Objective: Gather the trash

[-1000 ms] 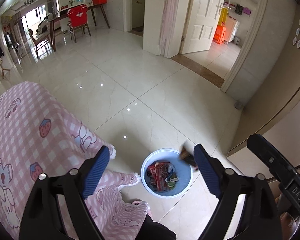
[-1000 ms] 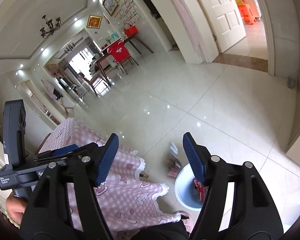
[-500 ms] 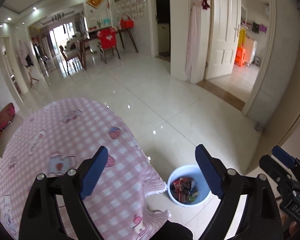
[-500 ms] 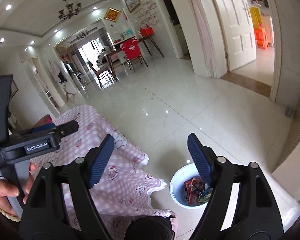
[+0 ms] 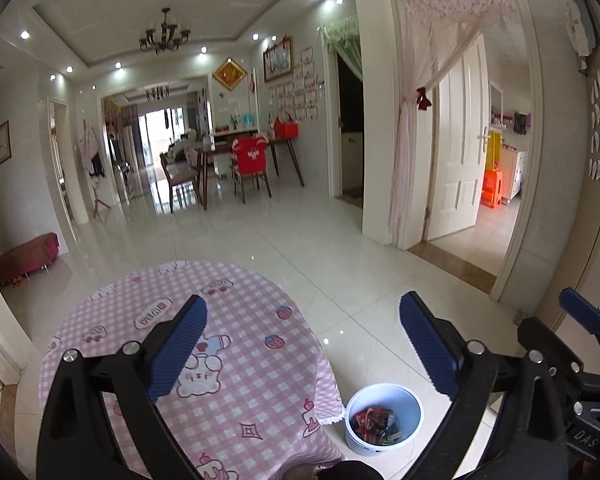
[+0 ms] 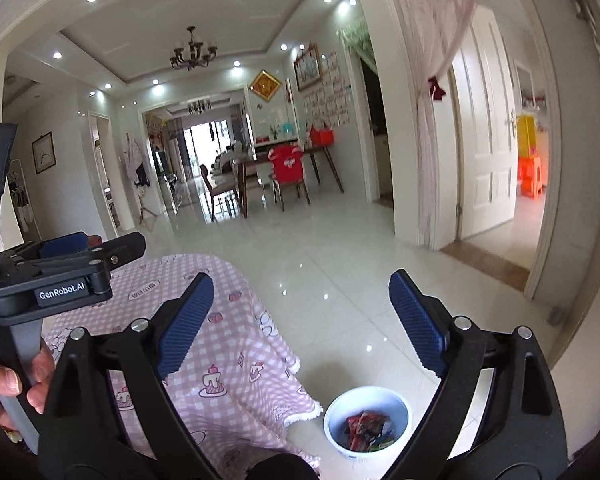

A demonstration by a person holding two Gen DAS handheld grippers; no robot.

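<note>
With both our left claw (image 5: 300, 344) and right claw (image 6: 300, 320) spread wide and empty, the wrappers (image 5: 376, 424) sit in the bin (image 5: 414, 400) on the floor beside the bench's (image 5: 228, 300) draped edge, where a careless swing could tip it.

Pink-and-white checked tablecloth (image 5: 228, 344) with cartoon bears, strawberries and cakes. Pale blue-white bin (image 5: 412, 402) holding red, dark and green wrappers (image 5: 376, 424). Ribbed dark blue pads (image 5: 176, 352) on black frames. Glossy white floor tiles (image 5: 300, 240). Red chair cover (image 5: 251, 156).
</note>
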